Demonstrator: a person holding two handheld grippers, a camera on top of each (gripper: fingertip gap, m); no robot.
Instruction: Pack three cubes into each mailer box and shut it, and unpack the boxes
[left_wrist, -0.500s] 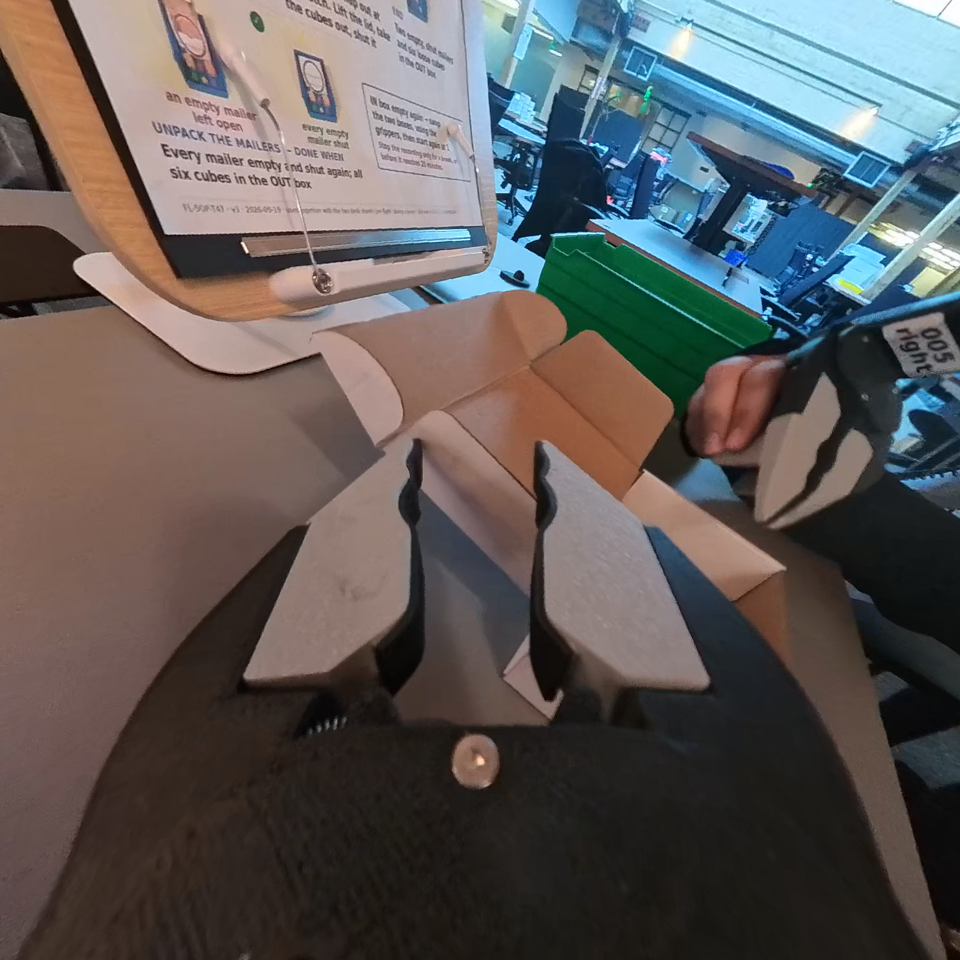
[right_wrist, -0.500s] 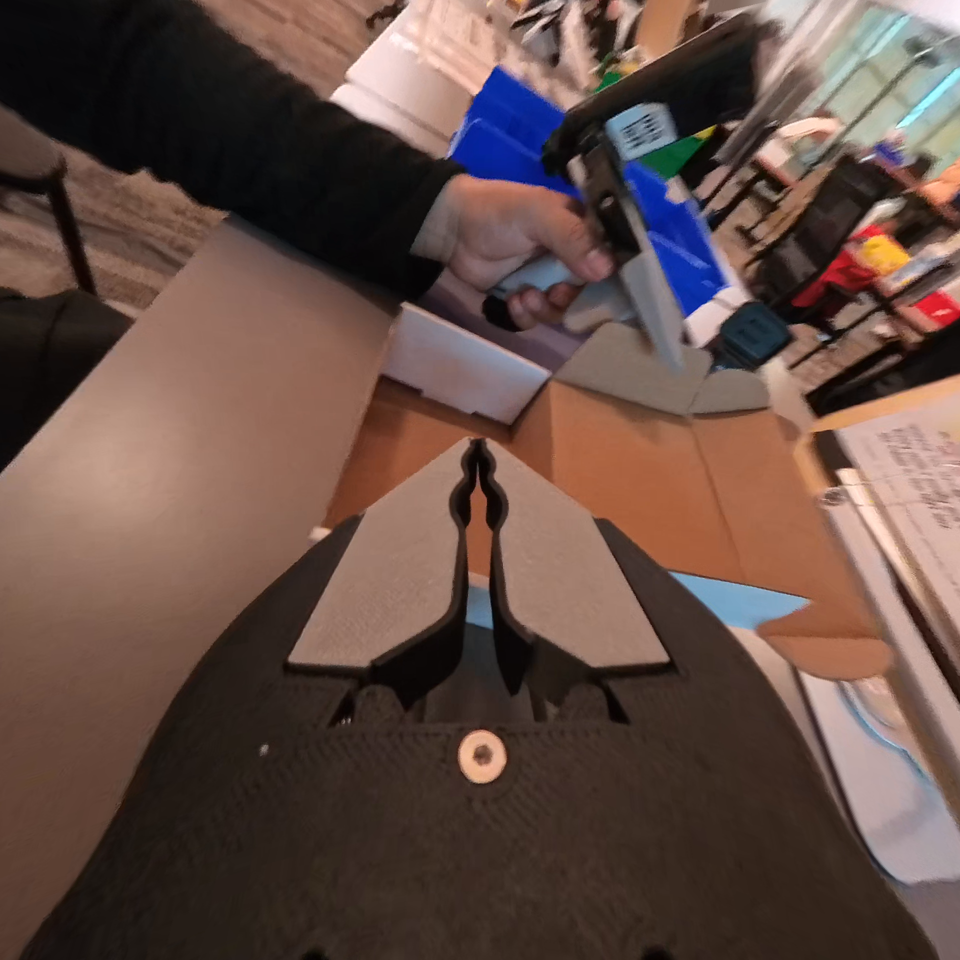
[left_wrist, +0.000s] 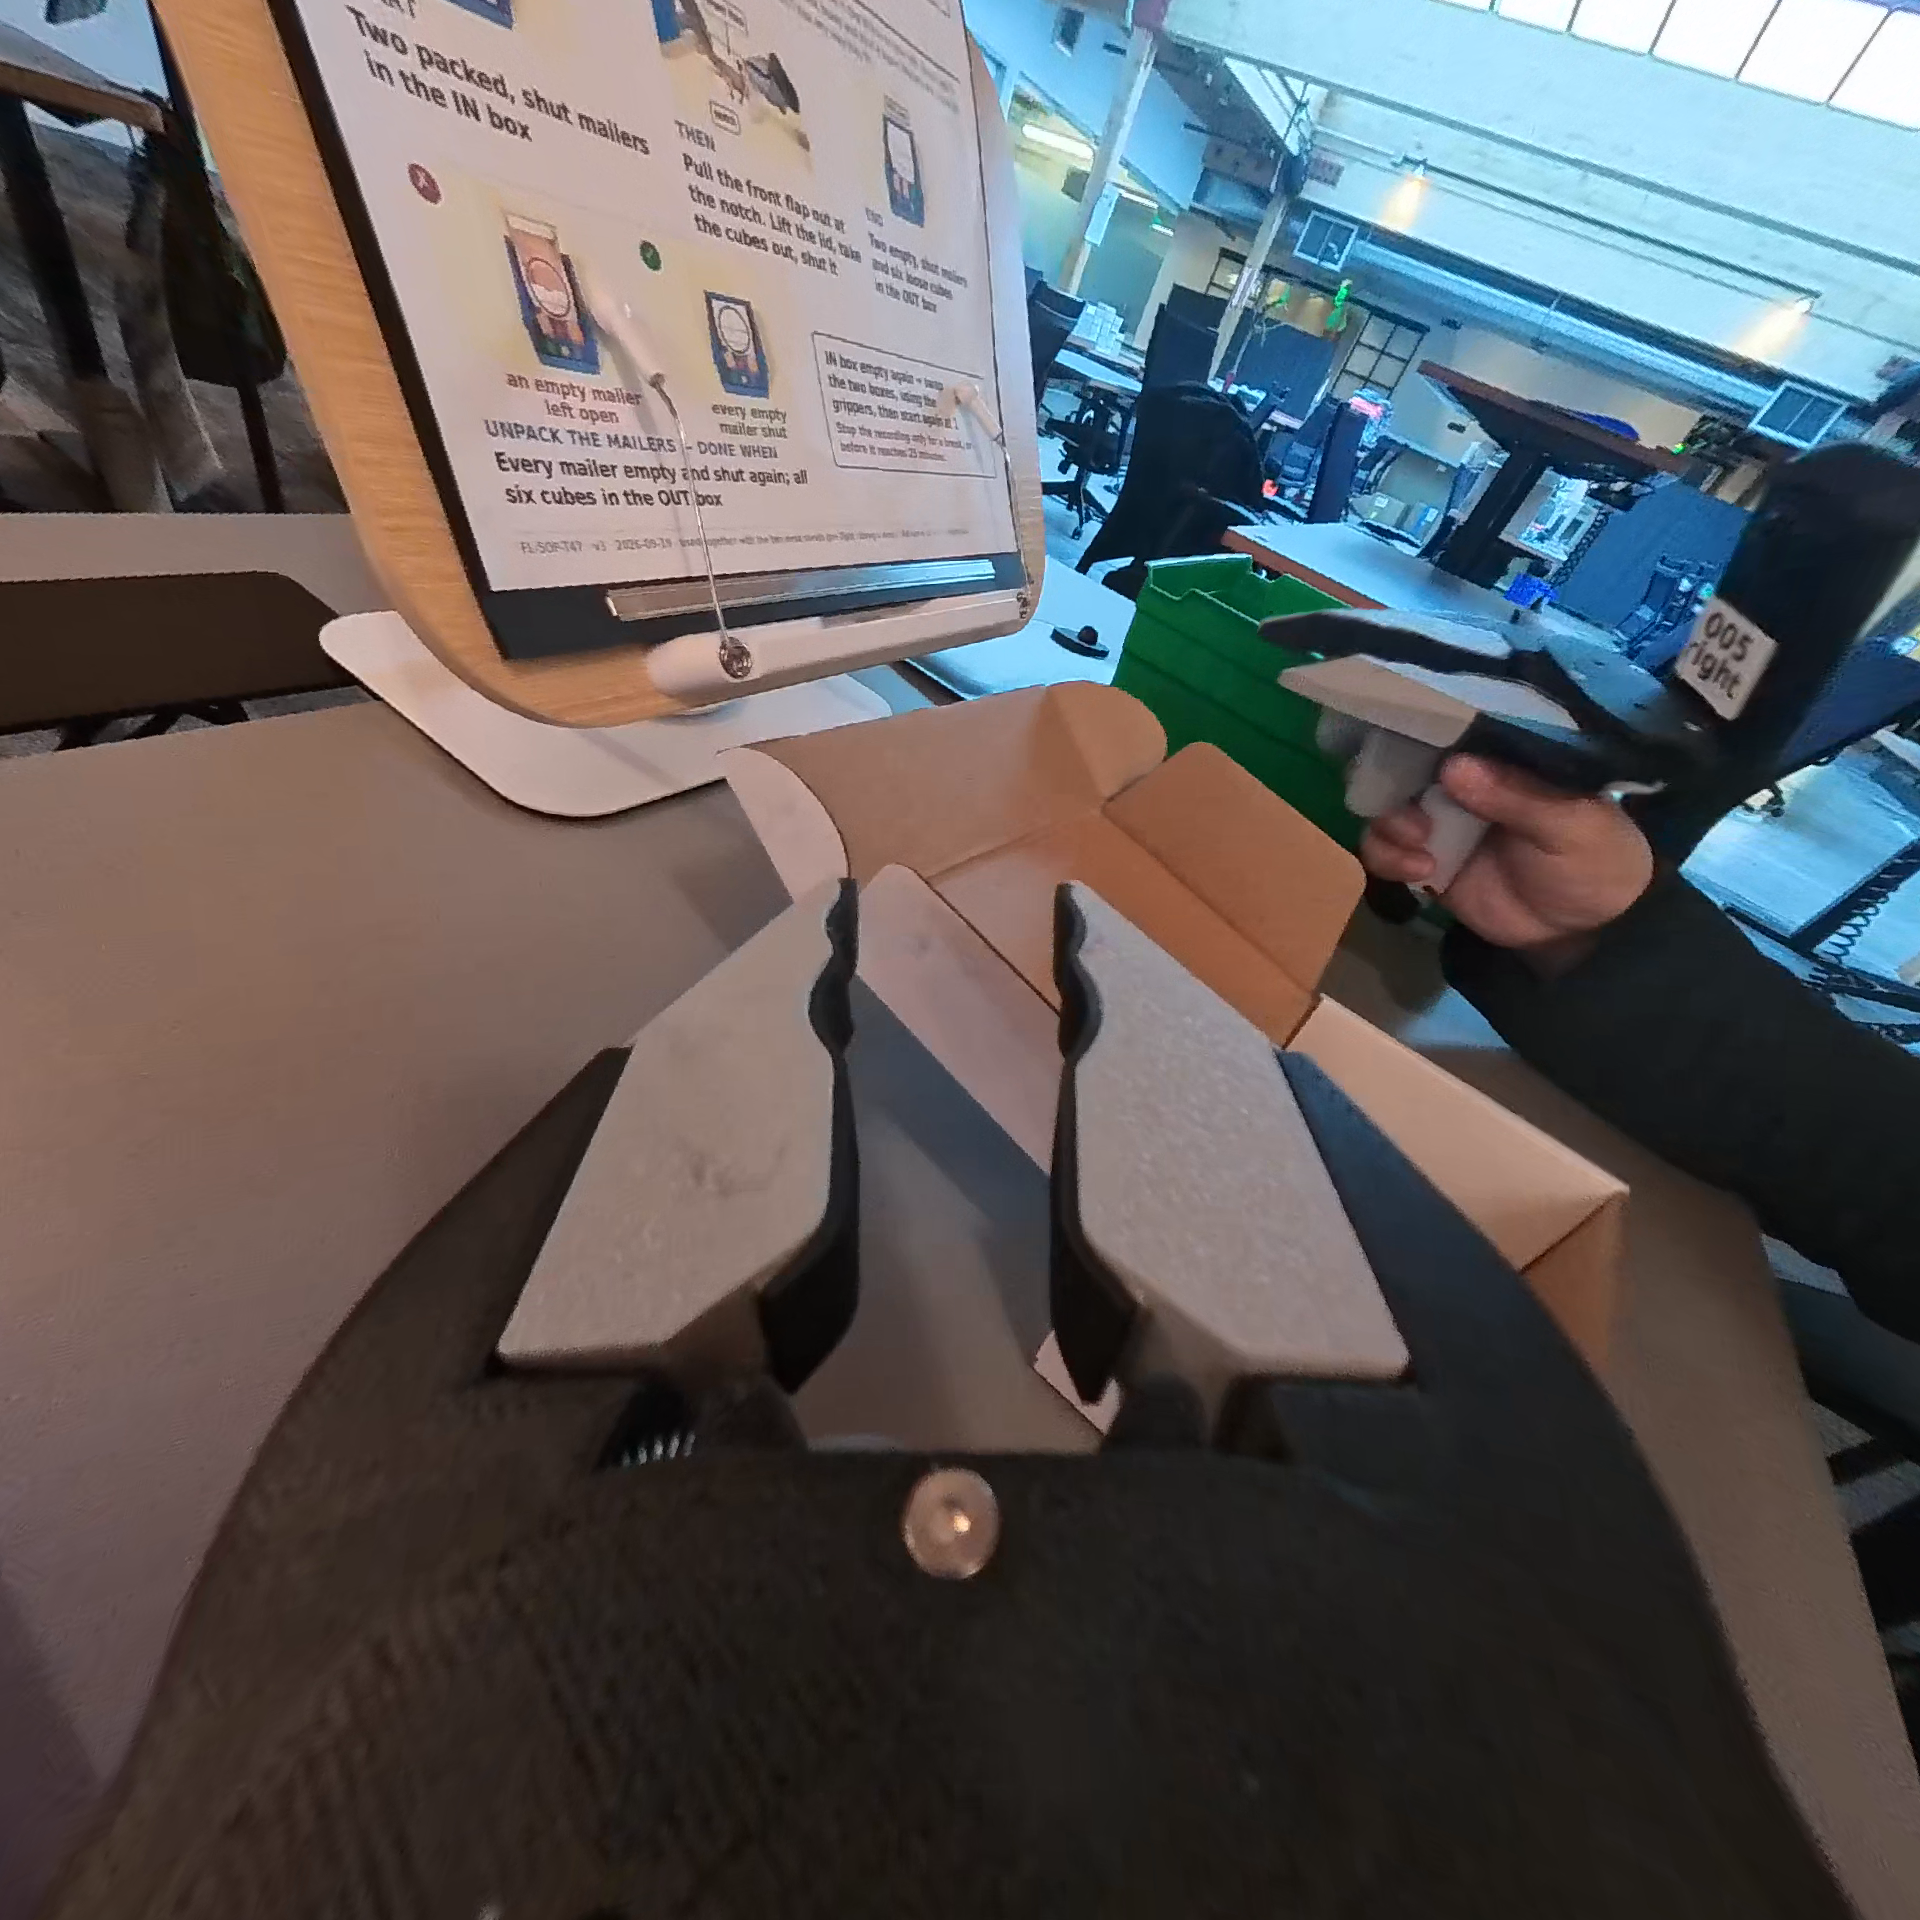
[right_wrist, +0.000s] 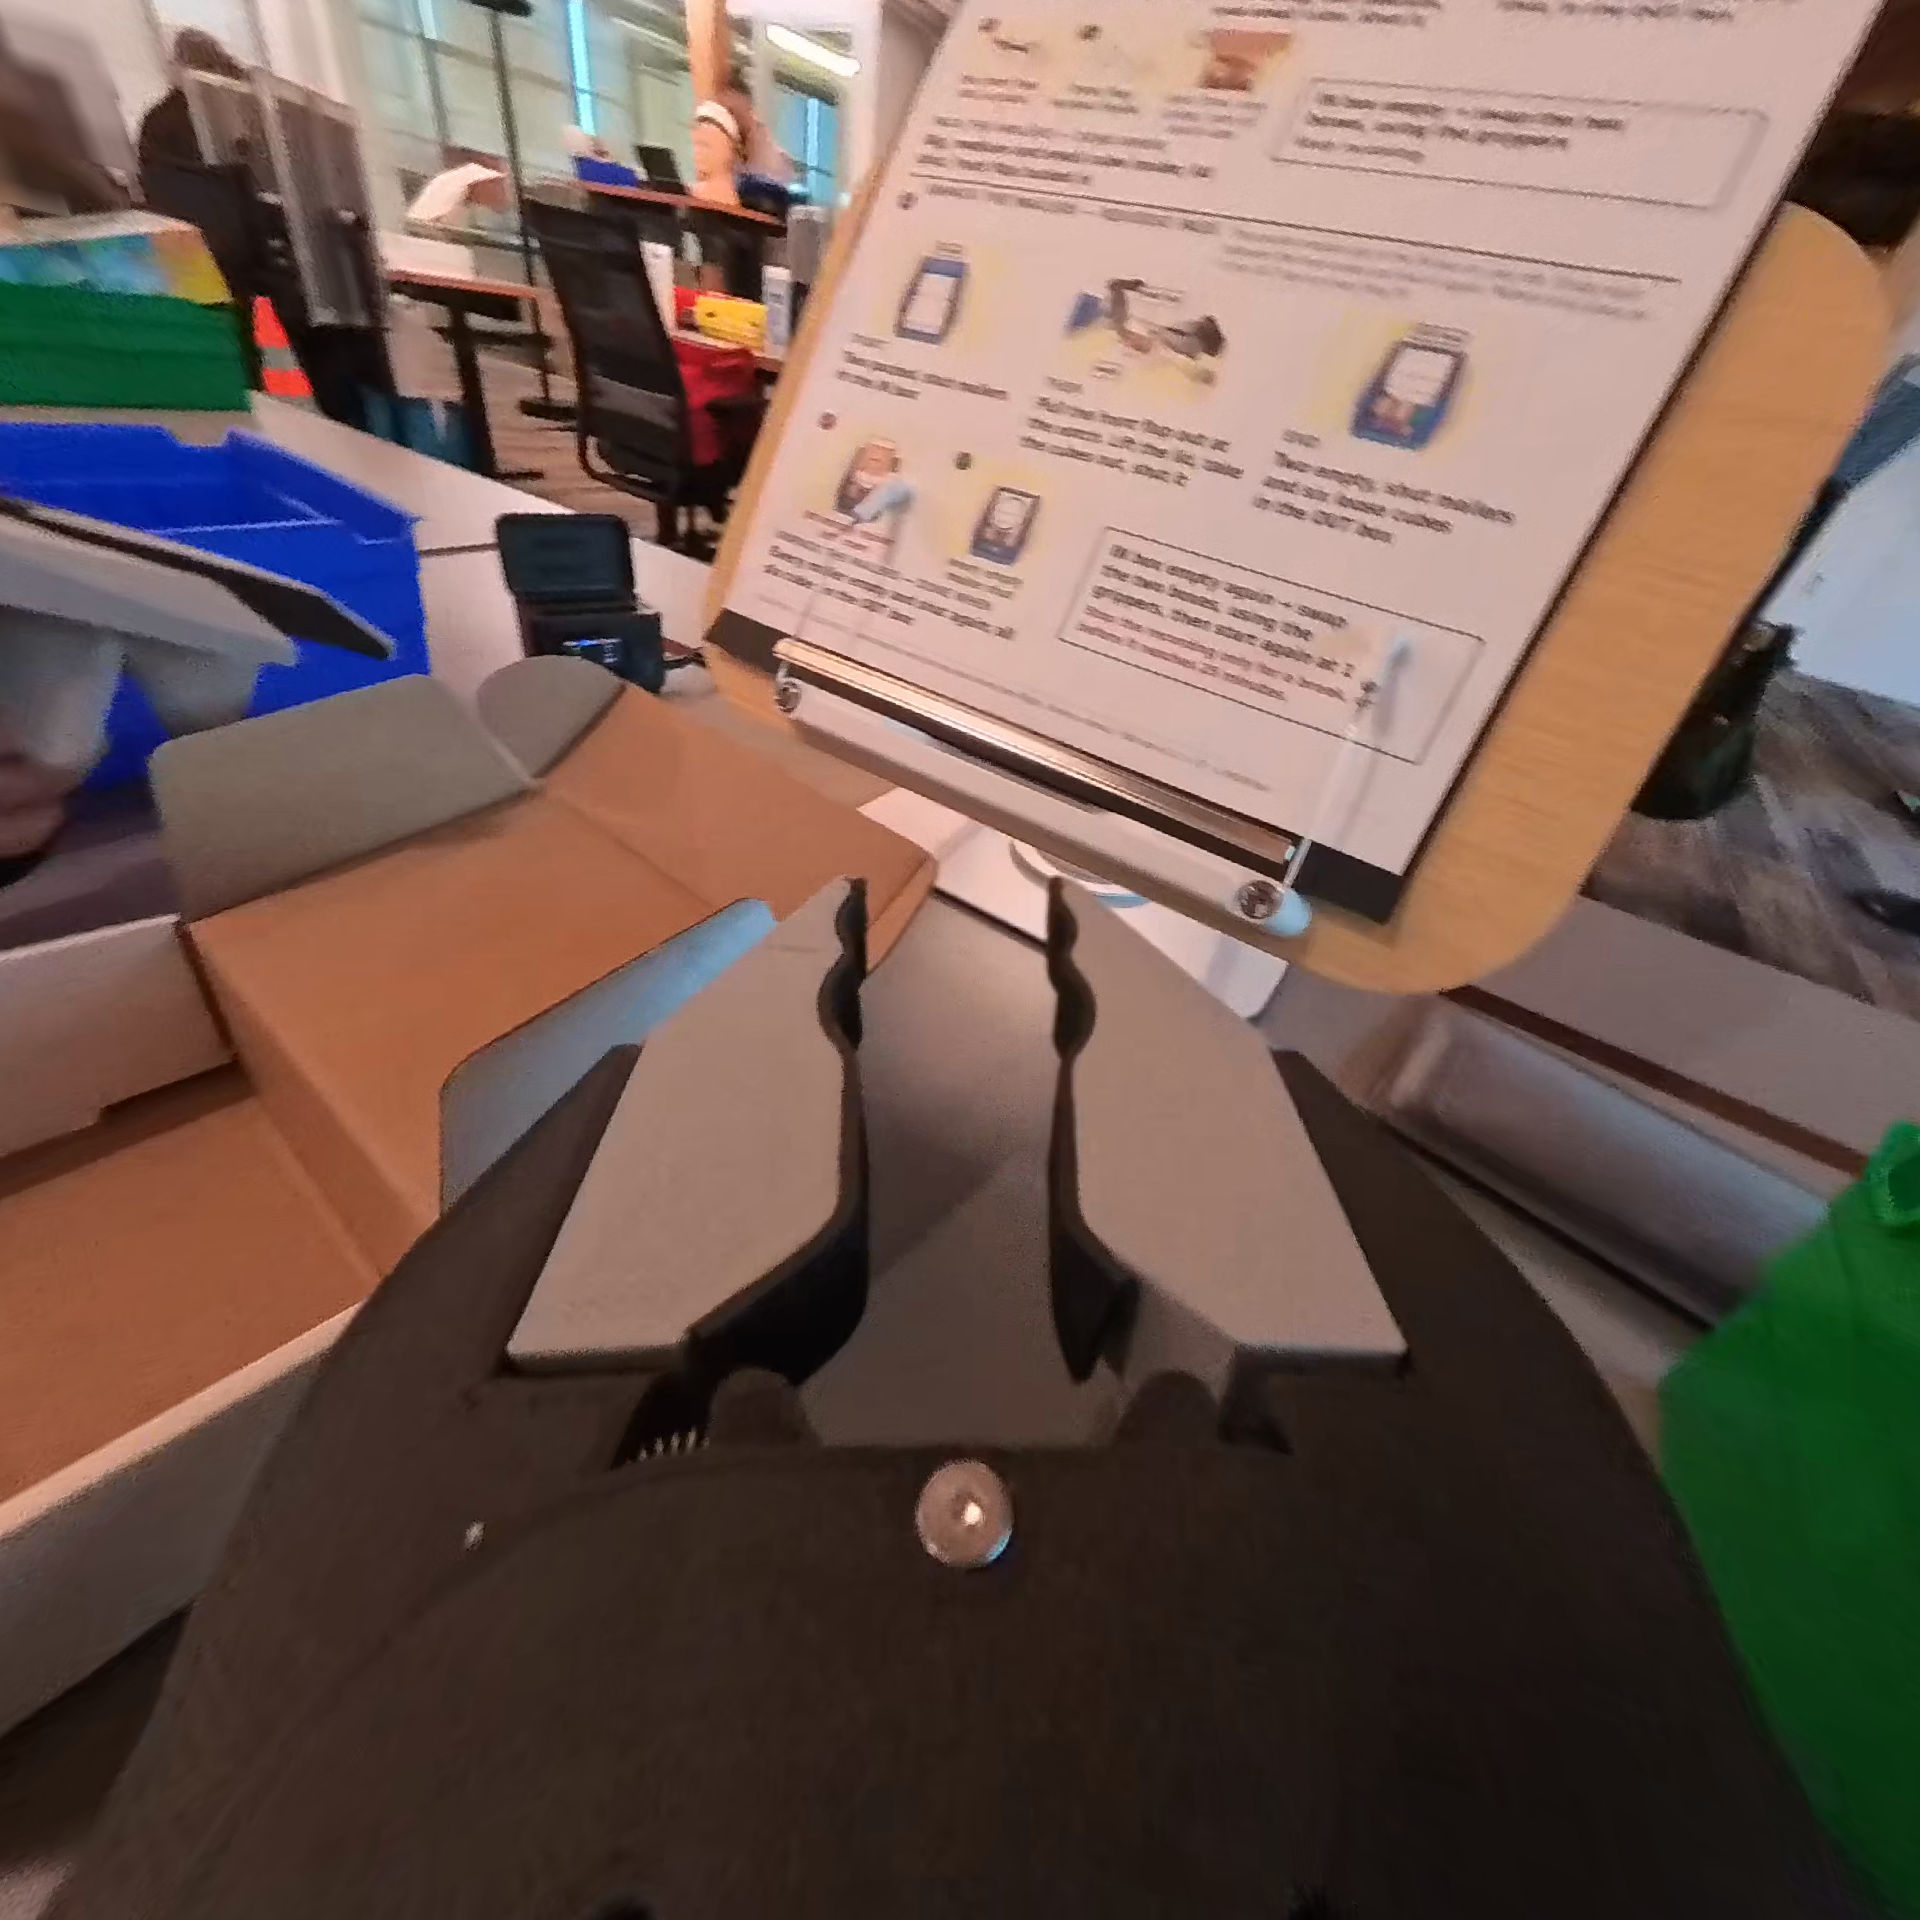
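Open mailer box (left_wrist: 1226, 894) unobstructed above — document stand (left_wrist: 312, 343) looms just behind.

Hovering with jaws parted: right gripper (right_wrist: 954, 914), just in front of a tilted instruction board (right_wrist: 1299, 436). Lying open at left on the table (right_wrist: 457, 488): brown mailer (right_wrist: 436, 935). Sitting behind: blue bin (right_wrist: 260, 520).

The left gripper (left_wrist: 954, 914) body hides the near part of the open mailer box (left_wrist: 1226, 862), so its floor cannot be seen and no cube can be made out. In the right wrist view the instruction sheet (right_wrist: 1247, 416) is blurred, the green bin (right_wrist: 1808, 1507) is cut off at 4 o'clock, and the blue bin (right_wrist: 260, 540) at 9 o'clock is partly covered.
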